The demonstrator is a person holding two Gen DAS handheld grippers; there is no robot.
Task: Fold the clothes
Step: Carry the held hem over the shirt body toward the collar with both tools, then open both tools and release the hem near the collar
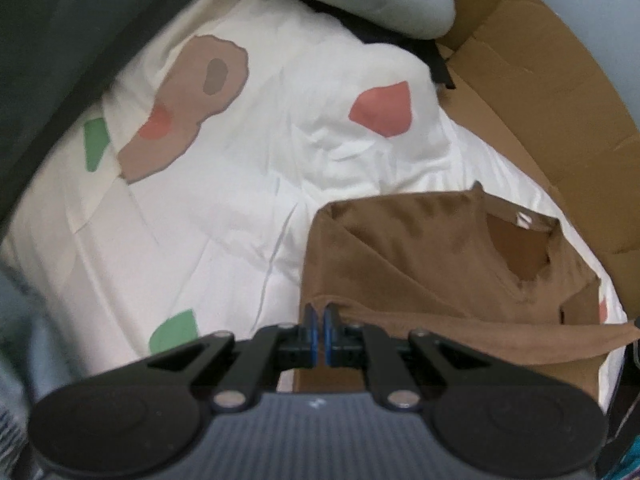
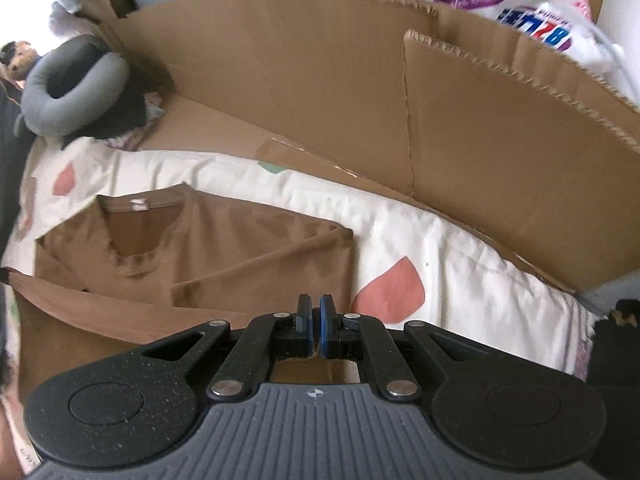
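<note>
We are in the middle of a fold: the brown shirt (image 1: pixel 420 256) lies on the bed's white patterned cover (image 1: pixel 224 216), sleeves already turned in, neckline toward the cardboard (image 2: pixel 320 92) at the far side. Both tools hold the near hem raised above the body of the garment, so we judge the current step to be the bottom-to-top fold.

Tool state: the left tool (image 1: pixel 319 322) has its blue pads pressed together, and the brown hem runs from that point off to the right as a taut band; we read this as a pinch on the shirt's hem corner. The right tool (image 2: pixel 315 316) is likewise pressed together, with a sliver of brown cloth visible between the pads.

Position of the shirt relative to the tools: the folded body lies just beyond and below both tools, collar farthest away. The left tool sits at the shirt's left edge, the right tool at its right edge.

Next move, in our judgement: carry the hem forward evenly toward the collar, keep both corners level, lower them onto the shoulders, then release.
</note>
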